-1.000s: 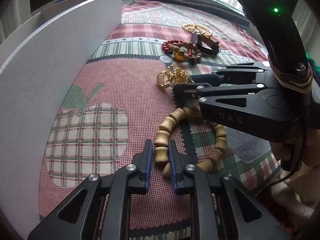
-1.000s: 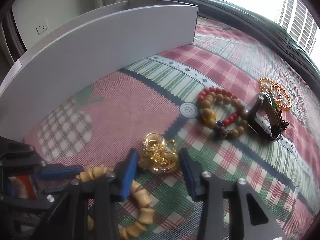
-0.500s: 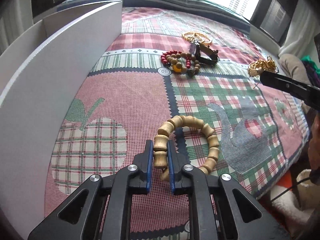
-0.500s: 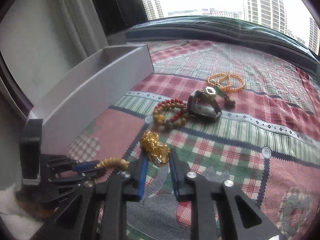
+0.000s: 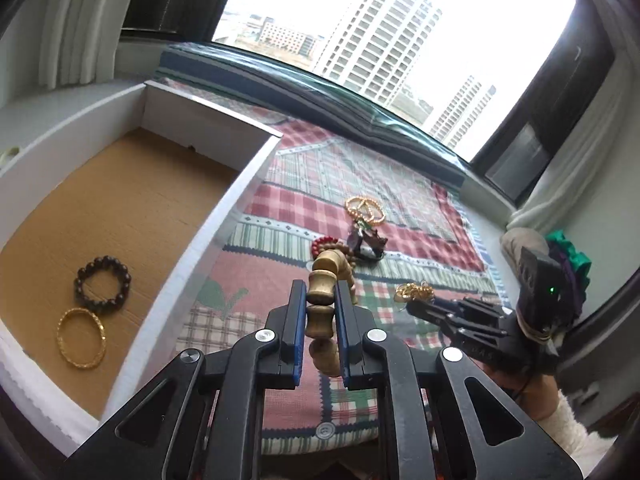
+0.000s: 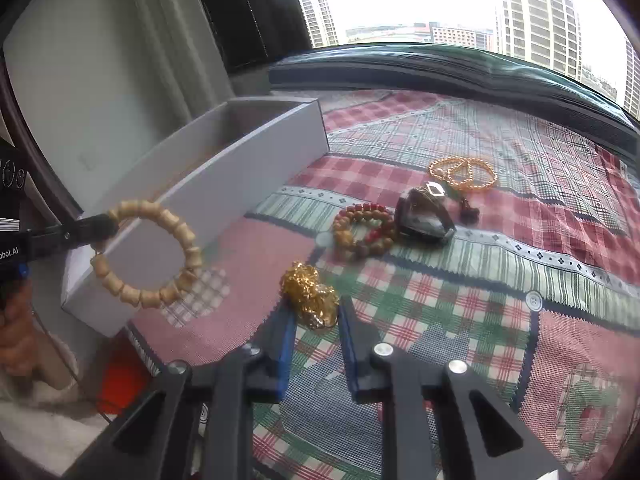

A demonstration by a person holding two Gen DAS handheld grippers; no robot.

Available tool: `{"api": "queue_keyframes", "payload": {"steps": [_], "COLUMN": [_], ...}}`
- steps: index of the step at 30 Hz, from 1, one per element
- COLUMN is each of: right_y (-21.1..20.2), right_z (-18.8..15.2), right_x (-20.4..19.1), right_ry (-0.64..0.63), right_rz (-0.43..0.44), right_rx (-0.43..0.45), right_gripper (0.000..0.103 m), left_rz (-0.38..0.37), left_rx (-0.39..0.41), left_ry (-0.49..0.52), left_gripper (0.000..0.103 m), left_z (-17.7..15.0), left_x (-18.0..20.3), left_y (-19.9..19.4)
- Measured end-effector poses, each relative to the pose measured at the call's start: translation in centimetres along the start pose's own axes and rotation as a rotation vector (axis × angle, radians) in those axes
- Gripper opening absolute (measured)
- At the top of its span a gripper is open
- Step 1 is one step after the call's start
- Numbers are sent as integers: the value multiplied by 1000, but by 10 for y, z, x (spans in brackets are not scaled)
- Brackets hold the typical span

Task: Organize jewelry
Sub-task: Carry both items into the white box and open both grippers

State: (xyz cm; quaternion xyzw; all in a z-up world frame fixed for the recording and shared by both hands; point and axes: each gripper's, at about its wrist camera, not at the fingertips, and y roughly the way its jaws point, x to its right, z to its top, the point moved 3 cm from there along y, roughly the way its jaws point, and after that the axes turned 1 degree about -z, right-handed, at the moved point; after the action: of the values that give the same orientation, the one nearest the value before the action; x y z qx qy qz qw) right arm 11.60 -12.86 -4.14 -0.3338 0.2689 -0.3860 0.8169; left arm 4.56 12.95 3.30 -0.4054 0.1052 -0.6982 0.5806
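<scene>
Your left tongs (image 5: 320, 312) are clenched on the wooden bead bracelet (image 5: 322, 300), pinching one pale barrel-shaped bead between the blue pads (image 5: 298, 332); in the right wrist view the bracelet hangs as a full ring off those tongs, lifted off the quilt (image 6: 460, 300), in front of the near corner of the white box (image 6: 240, 168). Your right tongs (image 6: 316, 320) are grasping the gold jewelry cluster (image 6: 310, 294), a tangled shiny lump held at the fingertips, also up off the quilt; in the left wrist view it glints at the tip of those tongs, to the right of the wooden bracelet.

Farther out on the patchwork quilt, the red and tan bead bracelet (image 6: 362, 230) lies flat, touching the wristwatch (image 6: 426, 216) just to its right; beyond the watch rests the gold bead bracelets pair (image 6: 464, 174), two overlapping rings; a small dark charm (image 6: 468, 210) lies near the watch on its right.

To the left stands the white box, open at the top, its floor brown cardboard (image 5: 120, 208); inside, near you, lies a dark bead bracelet (image 5: 103, 285), and just nearer than it a thin gold bangle (image 5: 81, 338), the two close together, whether touching you cannot tell.
</scene>
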Motion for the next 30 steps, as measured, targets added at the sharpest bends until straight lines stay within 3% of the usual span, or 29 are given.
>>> {"api": "queue_keyframes", "payload": {"steps": [5, 10, 13, 19, 22, 23, 24, 25, 26, 27, 30], "right_y": [3, 26, 50, 118, 148, 154, 160, 162, 162, 157, 135], "right_z": [39, 82, 105, 133, 136, 136, 137, 137, 138, 140, 144], "right_x": [-50, -111, -146, -194, -201, -202, -203, -203, -203, -202, -195], "right_ry": [-96, -187, -245, -324, -319, -307, -301, -298, -294, -290, -293], "right_rz": [110, 233, 260, 246, 226, 218, 209, 195, 181, 173, 152], "right_rx": [24, 13, -5, -81, -121, -126, -131, -134, -125, -106, -60], "right_gripper": [21, 21, 21, 21, 22, 22, 31, 39, 53, 56, 56], "left_rz": [182, 379, 486, 574, 590, 599, 608, 617, 624, 633, 644], "left_rx": [110, 102, 71, -4, -35, -39, -37, -27, -11, 9, 47], "left_ry": [-27, -83, -120, -173, -169, -170, -170, -169, -167, -163, -140], "left_gripper": [12, 12, 12, 12, 14, 16, 28, 46, 54, 65, 70], "left_z": [28, 45, 46, 33, 23, 21, 20, 19, 19, 19, 18], "left_x": [-47, -114, -157, -214, -222, -223, -223, -223, -221, -219, -207], "left_y": [-55, -60, -46, -15, -5, -3, -2, -3, -6, -10, -22]}}
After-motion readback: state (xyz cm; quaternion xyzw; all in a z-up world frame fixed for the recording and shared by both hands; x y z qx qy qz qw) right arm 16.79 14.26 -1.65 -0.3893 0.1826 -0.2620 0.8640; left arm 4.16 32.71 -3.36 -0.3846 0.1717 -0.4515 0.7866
